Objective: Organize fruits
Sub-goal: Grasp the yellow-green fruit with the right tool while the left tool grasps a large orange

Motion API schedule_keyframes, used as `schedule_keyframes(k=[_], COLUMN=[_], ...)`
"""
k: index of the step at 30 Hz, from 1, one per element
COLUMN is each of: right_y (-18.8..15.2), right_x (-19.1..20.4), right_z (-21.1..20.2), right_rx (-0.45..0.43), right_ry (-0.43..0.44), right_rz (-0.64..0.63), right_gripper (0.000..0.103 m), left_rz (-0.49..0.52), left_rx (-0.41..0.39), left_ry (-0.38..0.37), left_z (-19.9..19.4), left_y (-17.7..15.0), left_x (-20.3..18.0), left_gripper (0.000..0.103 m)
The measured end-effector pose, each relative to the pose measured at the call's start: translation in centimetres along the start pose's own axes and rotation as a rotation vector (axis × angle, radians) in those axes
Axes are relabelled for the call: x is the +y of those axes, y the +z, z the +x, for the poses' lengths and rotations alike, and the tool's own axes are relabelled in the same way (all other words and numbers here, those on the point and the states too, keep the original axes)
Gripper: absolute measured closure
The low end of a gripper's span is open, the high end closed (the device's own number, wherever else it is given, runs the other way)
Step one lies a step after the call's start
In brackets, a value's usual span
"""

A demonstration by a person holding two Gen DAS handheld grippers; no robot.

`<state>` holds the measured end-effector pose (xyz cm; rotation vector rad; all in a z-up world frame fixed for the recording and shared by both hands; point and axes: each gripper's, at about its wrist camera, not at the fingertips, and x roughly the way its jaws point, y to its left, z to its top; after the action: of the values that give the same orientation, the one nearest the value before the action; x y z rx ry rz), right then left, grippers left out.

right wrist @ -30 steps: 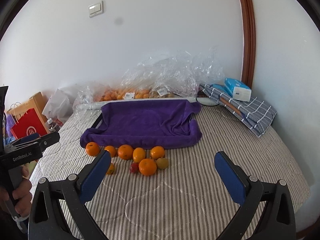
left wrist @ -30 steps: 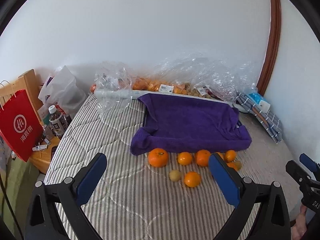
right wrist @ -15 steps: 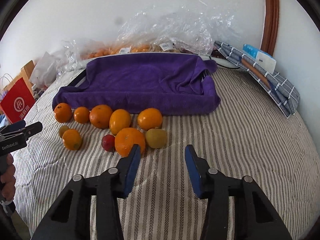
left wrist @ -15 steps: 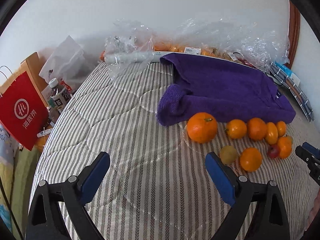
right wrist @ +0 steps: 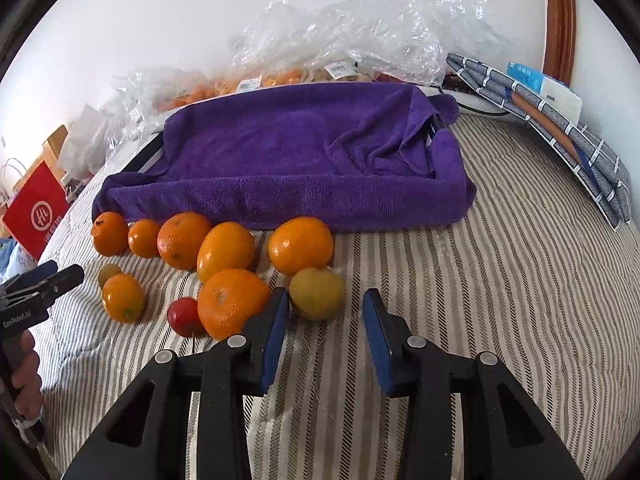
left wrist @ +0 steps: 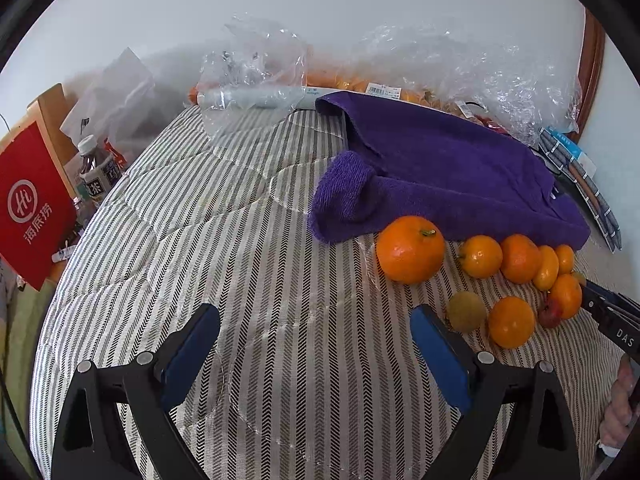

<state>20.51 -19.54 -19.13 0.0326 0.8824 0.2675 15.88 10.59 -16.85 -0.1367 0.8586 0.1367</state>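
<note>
Several oranges lie in a loose row on the striped bed, in front of a purple towel (right wrist: 280, 152) draped over a tray. My right gripper (right wrist: 326, 298) hovers low over the bed with its jaws closing. A yellow-green fruit (right wrist: 317, 293) sits at its fingertips, close to the left pad, and neither pad presses on it. An orange (right wrist: 232, 302) and a small red fruit (right wrist: 184, 316) lie just left of that gripper. My left gripper (left wrist: 314, 314) stands wide open over bare bedding. The biggest orange (left wrist: 410, 249) and a second yellow-green fruit (left wrist: 466, 311) lie beyond its right finger.
Crumpled clear plastic bags (right wrist: 360, 28) holding more oranges line the wall behind the towel. A folded checked cloth (right wrist: 560, 132) with a tissue pack lies at the right. A red paper bag (left wrist: 32, 208) and a bottle (left wrist: 96, 168) stand beside the bed on the left.
Both grippers have come down and forward toward the fruit. The right jaws went from wide open to a narrow gap at the yellow-green fruit. The left jaws narrowed only slightly.
</note>
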Motion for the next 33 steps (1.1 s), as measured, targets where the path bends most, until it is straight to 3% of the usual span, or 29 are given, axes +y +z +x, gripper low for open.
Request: schedule_keyframes(k=[4,9,12,13,15,17,33], right_y=[0.3,-0.2,-0.7,-0.8,-1.0,-1.0,-0.9], right_x=[0.2,0.4,-0.1,-0.4,-0.9,-1.5,-0.9], right_z=[0.5,-0.1,-0.8,-0.9,-0.8,-1.0,-0.7], right_rx=[0.002,-0.016,-0.029,-0.025,-0.003,-0.004,0.004], right_ry=[0.001,-0.023,-0.057,-0.062,-0.053,-0.032,-0.079], right_rz=[-0.002,-0.034,-0.027,-0.025,-0.013,0.009,-0.015], right_gripper=[0.074,0.074,0.074,0.074,0.074,0.074,0.074], left_rz=[-0.009,-0.039,-0.031,-0.026,-0.019,-0.025,-0.001], left_rx=[-0.001,-0.009,-0.006,-0.003,0.028,0.048,0.017], left_ry=[-0.044,-0.107,-0.102,-0.100,-0.105,-0.122,-0.096], left_z=[0.0,0.1,1.0,1.3,2.2,2.9,3.6], left_y=[0.4,1.9,2.8,3.0,3.1,3.0,2.6], left_x=[0.0,-0.7,-1.7,-2.0,-2.7,-3.1,-3.7], left_gripper=[0.007,0.007,0.007,0.011,0.029,0.034,0.035])
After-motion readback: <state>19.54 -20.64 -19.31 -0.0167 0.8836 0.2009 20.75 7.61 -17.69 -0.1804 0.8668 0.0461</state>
